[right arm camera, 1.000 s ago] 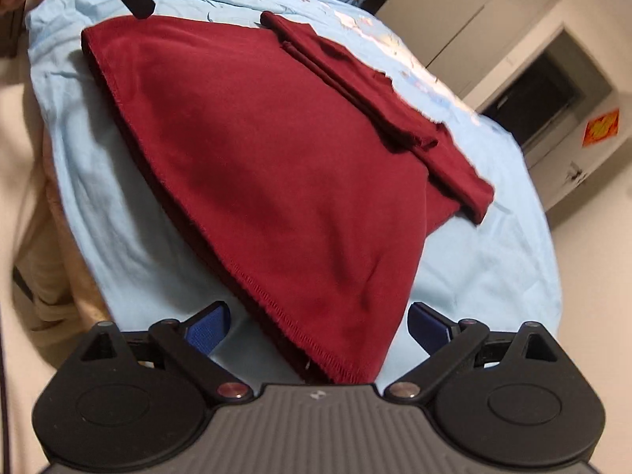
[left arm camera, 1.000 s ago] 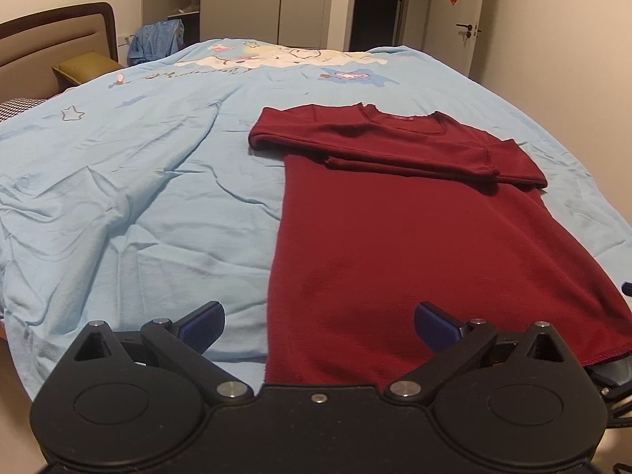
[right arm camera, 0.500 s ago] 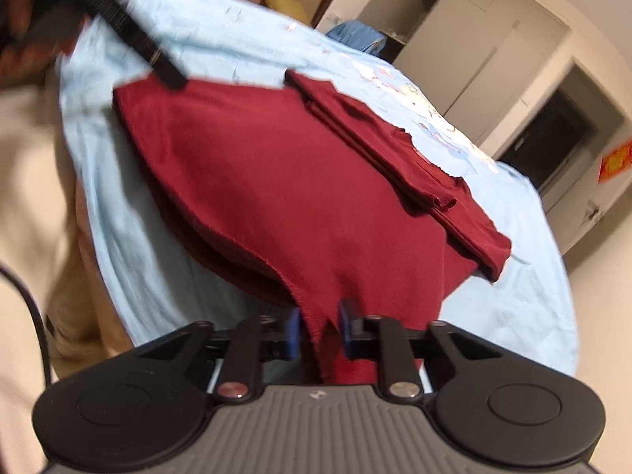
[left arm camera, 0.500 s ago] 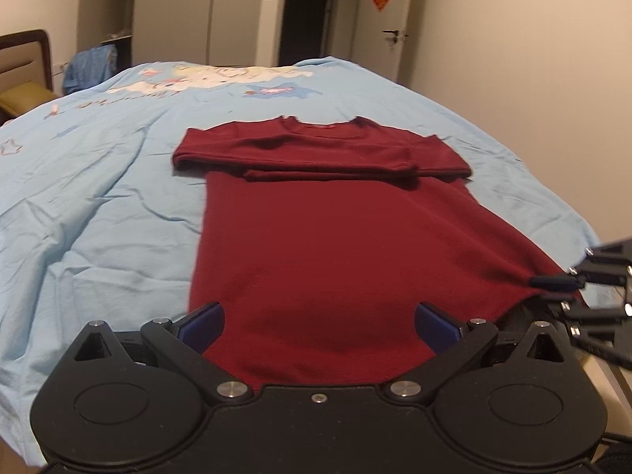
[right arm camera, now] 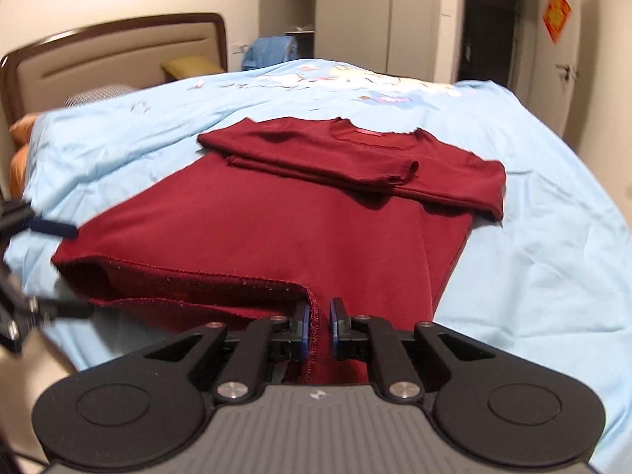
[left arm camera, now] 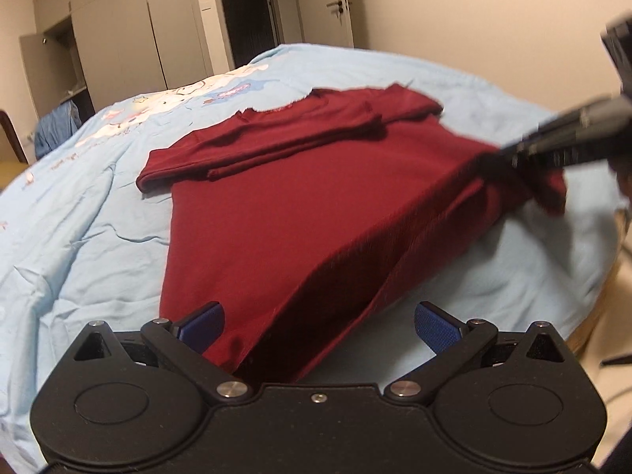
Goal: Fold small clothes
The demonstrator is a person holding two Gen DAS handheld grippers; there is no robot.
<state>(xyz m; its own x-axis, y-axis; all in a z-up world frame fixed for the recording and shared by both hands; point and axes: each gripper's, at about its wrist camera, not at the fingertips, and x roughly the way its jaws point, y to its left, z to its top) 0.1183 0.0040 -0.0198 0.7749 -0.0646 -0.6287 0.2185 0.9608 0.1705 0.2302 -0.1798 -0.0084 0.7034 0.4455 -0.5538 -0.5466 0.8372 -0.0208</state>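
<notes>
A dark red shirt (left arm camera: 300, 197) lies on the light blue bedspread (left arm camera: 79, 213), its sleeves folded across the chest near the collar. My right gripper (right arm camera: 318, 326) is shut on the shirt's (right arm camera: 276, 221) near right hem corner and lifts it; it shows blurred in the left wrist view (left arm camera: 509, 158). My left gripper (left arm camera: 316, 324) is open, its blue pads either side of the near left hem corner, which hangs between them. The left gripper also shows at the left edge of the right wrist view (right arm camera: 47, 264).
The bed's headboard (right arm camera: 118, 55) and pillows (right arm camera: 189, 67) are at the far left. Wardrobe doors (left arm camera: 150, 35) and a dark doorway (left arm camera: 249, 12) stand beyond the bed. The bed edge (left arm camera: 592, 308) drops off to my right.
My right gripper closed on the hem corner and has raised it off the bed. My left gripper has moved in around the other hem corner, still open.
</notes>
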